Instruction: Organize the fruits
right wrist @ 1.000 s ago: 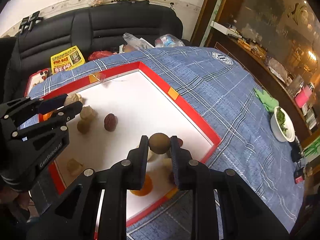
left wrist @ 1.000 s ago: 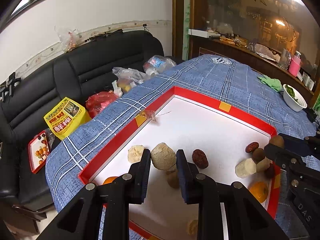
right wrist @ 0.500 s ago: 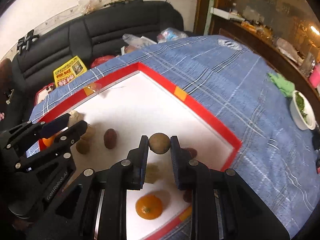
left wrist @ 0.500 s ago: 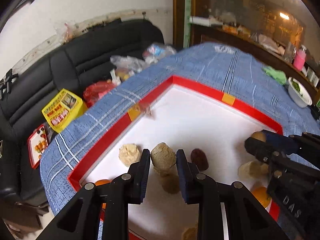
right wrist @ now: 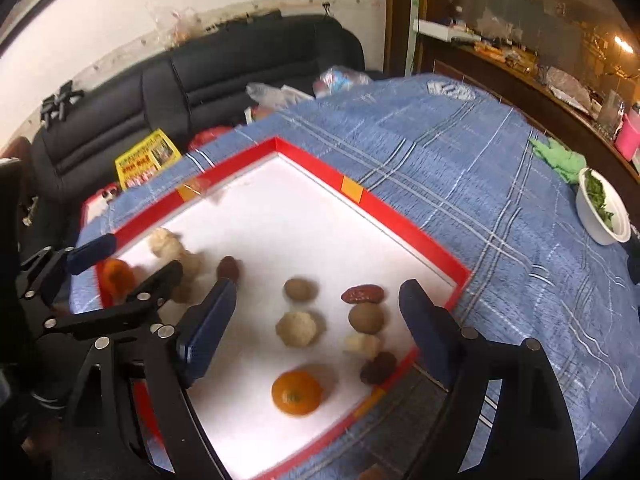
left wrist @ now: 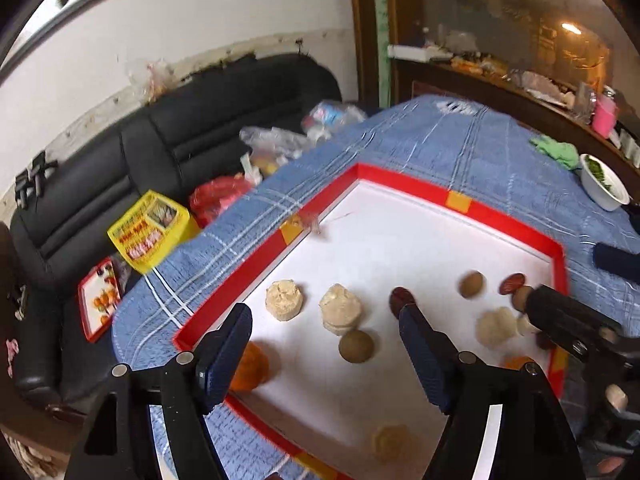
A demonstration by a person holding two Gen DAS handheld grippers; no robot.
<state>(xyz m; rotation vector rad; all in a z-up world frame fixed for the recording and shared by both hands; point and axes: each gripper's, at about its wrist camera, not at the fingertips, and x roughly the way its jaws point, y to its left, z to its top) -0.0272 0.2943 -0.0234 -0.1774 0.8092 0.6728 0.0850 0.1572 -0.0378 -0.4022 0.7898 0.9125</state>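
A white tray with a red rim [left wrist: 500, 216] [right wrist: 384, 204] lies on the blue plaid cloth. In the left wrist view my left gripper [left wrist: 326, 356] is open and empty above a pale banana chunk [left wrist: 341, 314] and a brown round fruit [left wrist: 356, 345]; another banana chunk [left wrist: 284, 300] and an orange [left wrist: 250, 366] lie to the left. In the right wrist view my right gripper [right wrist: 316, 320] is open and empty above a brown round fruit [right wrist: 299, 289], a banana chunk [right wrist: 298, 328], a red date [right wrist: 363, 294], another brown fruit [right wrist: 366, 317] and an orange [right wrist: 297, 393].
A white bowl of greens [right wrist: 602, 208] and a green cloth [right wrist: 560, 158] sit at the table's right. A black sofa [left wrist: 160, 128] with a yellow box [left wrist: 150, 232] and plastic bags stands behind the table. A wooden cabinet is at the far right.
Both grippers have opened. The left one let go of the banana chunk and the right one let go of the brown round fruit; both pieces now lie on the tray.
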